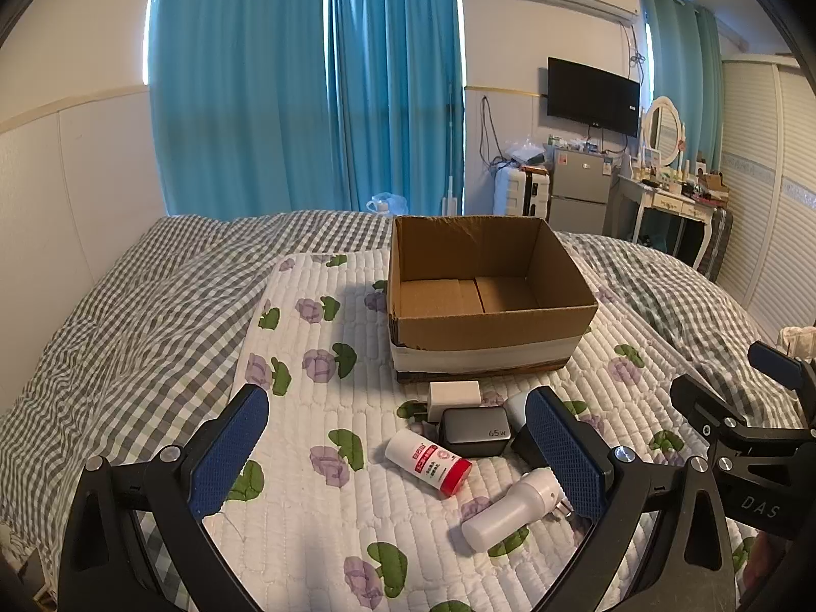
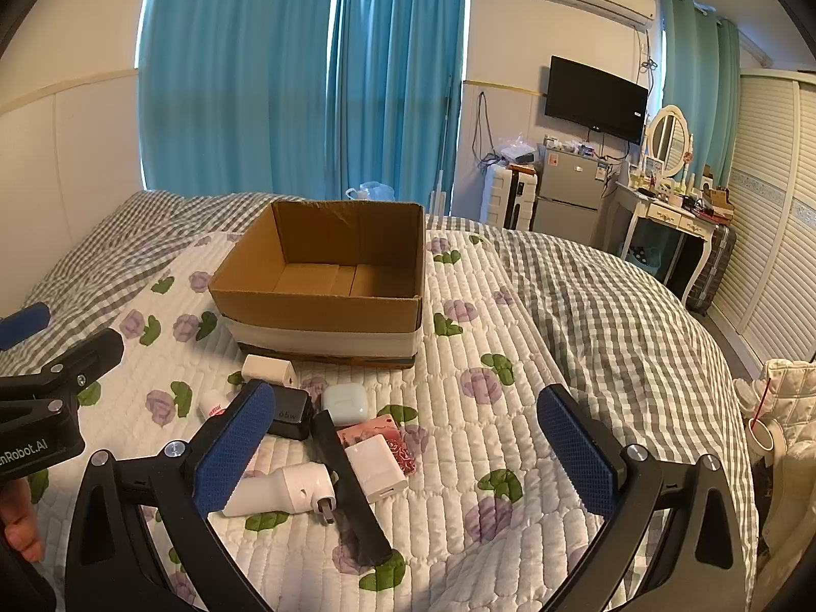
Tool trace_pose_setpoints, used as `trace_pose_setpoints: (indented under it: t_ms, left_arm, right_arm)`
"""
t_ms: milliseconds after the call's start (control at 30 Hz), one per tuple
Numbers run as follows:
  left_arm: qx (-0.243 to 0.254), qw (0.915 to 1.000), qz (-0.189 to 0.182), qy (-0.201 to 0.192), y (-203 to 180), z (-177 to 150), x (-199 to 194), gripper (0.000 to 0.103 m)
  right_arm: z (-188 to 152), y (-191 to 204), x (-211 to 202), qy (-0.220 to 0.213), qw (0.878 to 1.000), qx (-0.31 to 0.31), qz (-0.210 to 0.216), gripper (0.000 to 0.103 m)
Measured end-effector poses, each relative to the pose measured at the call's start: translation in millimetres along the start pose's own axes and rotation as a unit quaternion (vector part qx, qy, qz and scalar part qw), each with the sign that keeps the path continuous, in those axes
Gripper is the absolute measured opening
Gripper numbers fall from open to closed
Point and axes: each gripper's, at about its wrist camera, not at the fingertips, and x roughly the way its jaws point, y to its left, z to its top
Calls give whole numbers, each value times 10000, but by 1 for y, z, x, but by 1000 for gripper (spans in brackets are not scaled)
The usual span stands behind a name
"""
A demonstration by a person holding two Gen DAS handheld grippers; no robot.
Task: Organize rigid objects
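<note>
An open, empty cardboard box [image 1: 489, 352] [image 2: 326, 326] stands on a flowered quilt. In front of it lies a pile of small items: a white bottle with a red cap [image 1: 428, 461], a black 65W charger [image 1: 474, 431] [image 2: 290, 415], a white charger [image 1: 454, 395] [image 2: 268, 370], a white cylindrical device [image 1: 510, 507] [image 2: 278, 497], a white earbud case [image 2: 346, 402], a white adapter [image 2: 377, 466], a pink card [image 2: 390, 433] and a black bar [image 2: 349, 489]. My left gripper [image 1: 398, 459] is open above the pile. My right gripper [image 2: 408, 454] is open, right of the pile.
The flowered quilt [image 1: 316, 408] lies on a checked bedspread [image 1: 127, 316]. Blue curtains [image 1: 306, 81] hang behind the bed. A fridge [image 2: 566, 194], dressing table [image 2: 663, 214] and wardrobe doors [image 2: 770, 204] stand at the right. A white bag [image 2: 780, 408] sits by the bed's right edge.
</note>
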Motion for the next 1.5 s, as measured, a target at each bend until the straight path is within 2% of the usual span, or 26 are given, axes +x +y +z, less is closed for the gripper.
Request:
trace_pose_setpoints:
  t_ms: [967, 1300, 1500]
  left_arm:
    - [-5, 10000, 20, 2, 1, -1, -1, 103]
    - [97, 9996, -112, -231, -10, 12, -35, 103]
    - [256, 9992, -283, -123, -20, 20, -35, 103]
  right_arm:
    - [-1, 2, -1, 29, 10000, -34, 1, 103]
    - [13, 3, -30, 32, 9999, -142, 71, 103]
    - [25, -3, -42, 202, 9993, -310, -61, 103]
